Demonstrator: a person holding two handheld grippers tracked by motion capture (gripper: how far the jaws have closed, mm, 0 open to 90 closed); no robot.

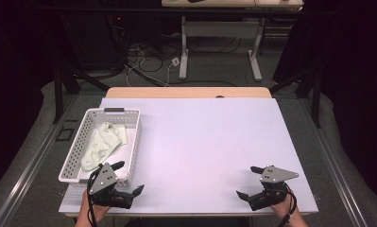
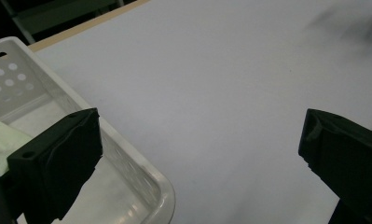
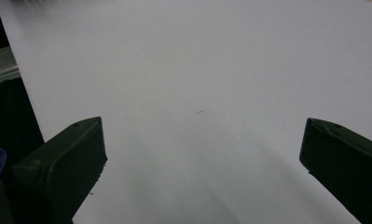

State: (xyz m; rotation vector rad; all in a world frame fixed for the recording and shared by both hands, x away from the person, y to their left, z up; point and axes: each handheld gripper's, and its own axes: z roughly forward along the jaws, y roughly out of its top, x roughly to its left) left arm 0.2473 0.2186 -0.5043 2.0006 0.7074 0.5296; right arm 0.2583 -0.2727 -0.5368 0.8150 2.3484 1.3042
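Here both claws are released and hold nothing. The left gripper (image 1: 128, 177) hangs at the near right corner of the white basket (image 1: 132, 142), at the left of the table (image 1: 205, 142), and the pale cloth (image 1: 103, 144) lies inside the basket. The right gripper (image 1: 250, 182) rests at the near right, well apart. To reach the cloth well, I think the left gripper should rise over the rim and come down on the middle of the cloth, not scraping the wall.

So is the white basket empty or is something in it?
Not empty: a pale crumpled cloth lies inside the white basket.
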